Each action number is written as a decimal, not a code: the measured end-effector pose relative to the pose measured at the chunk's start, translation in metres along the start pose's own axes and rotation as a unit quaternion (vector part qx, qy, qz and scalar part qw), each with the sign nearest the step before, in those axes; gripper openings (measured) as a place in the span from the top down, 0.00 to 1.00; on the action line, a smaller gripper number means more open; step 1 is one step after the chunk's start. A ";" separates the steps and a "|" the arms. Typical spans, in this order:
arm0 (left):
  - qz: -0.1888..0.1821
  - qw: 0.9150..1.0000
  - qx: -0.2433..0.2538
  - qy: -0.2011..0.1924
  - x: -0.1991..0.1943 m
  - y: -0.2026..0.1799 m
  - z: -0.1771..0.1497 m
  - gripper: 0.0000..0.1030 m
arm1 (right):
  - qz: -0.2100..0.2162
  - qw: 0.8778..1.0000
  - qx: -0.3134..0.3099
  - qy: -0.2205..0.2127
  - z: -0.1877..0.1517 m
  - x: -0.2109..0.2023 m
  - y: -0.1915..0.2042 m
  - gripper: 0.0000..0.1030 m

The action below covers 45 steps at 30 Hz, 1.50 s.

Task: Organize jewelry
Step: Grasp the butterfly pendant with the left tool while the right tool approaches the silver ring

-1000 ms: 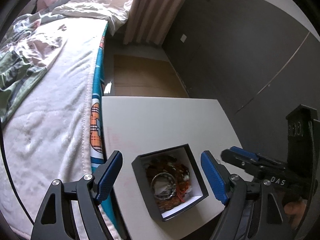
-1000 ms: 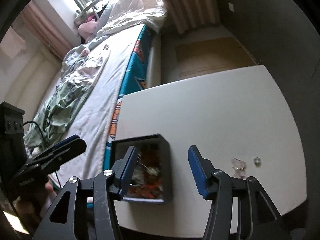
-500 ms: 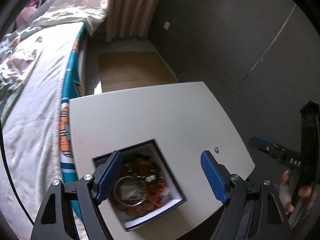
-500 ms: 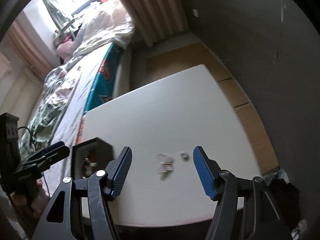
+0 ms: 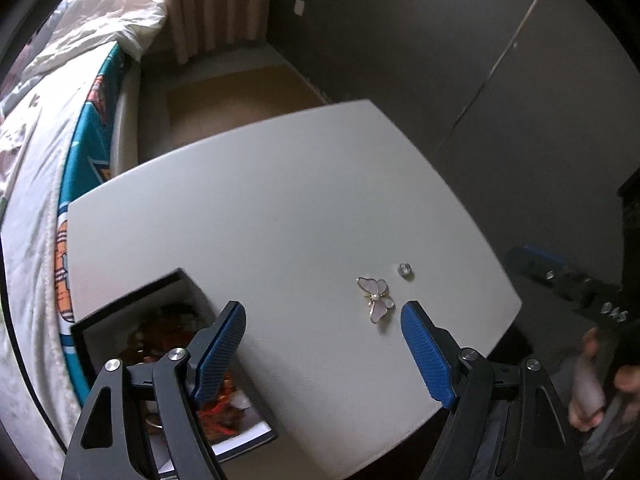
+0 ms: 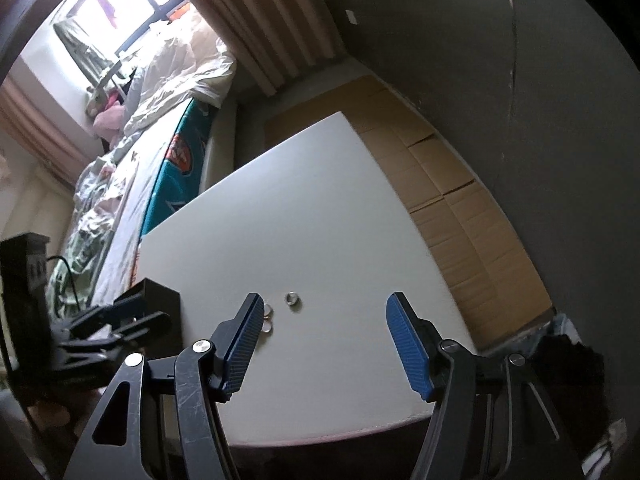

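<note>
- Left gripper [image 5: 322, 350]: jaws spread wide and holding nothing, above the near part of the white counter [image 5: 280, 208].
- Right gripper [image 6: 324, 344]: jaws likewise spread and empty, over the counter's near edge.
- Butterfly brooch [image 5: 376, 298]: flat on the counter at about 1 o'clock from the left gripper, just beyond its right jaw.
- Small ring [image 5: 405, 269]: just beside the brooch, farther away, at about 1 o'clock from it; not touching.
- Jewelry box [image 5: 176, 344]: open and dark-walled, at 9 o'clock in the left wrist view; the left jaw covers part of its tangled red and metallic contents.
- In the right wrist view, the left jaw hides most of the brooch.
- Bed [image 6: 132, 152]: rumpled bedding runs along the counter's left side.
- Cardboard [image 6: 460, 208]: flattened on the floor between the counter and the dark wall [image 6: 500, 80].
</note>
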<state>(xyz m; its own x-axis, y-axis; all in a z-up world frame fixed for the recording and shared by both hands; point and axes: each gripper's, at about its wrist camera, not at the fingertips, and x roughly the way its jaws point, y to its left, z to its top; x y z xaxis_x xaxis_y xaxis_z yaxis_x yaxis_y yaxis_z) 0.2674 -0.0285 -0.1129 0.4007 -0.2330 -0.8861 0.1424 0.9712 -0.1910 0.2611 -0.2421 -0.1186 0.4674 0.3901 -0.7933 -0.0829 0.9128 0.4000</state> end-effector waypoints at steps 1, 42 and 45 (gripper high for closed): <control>-0.002 1.000 0.001 0.008 0.004 -0.004 0.000 0.29 | -0.001 1.000 0.003 0.001 -0.001 0.000 -0.003 0.38; -0.017 0.992 -0.093 0.084 0.078 -0.021 0.006 0.87 | 0.019 0.999 0.033 0.029 0.001 0.021 -0.023 0.38; -0.020 0.993 -0.091 0.070 0.067 -0.016 0.008 0.87 | 0.024 0.999 0.010 0.031 -0.001 0.026 -0.013 0.38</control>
<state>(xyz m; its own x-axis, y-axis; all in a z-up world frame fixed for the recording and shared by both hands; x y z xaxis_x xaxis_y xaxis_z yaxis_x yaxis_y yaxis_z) 0.2992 -0.0601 -0.1657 0.2660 -0.2754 -0.9238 -0.0153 0.9570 -0.2897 0.2740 -0.2436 -0.1450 0.4070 0.4417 -0.7996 -0.0858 0.8899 0.4479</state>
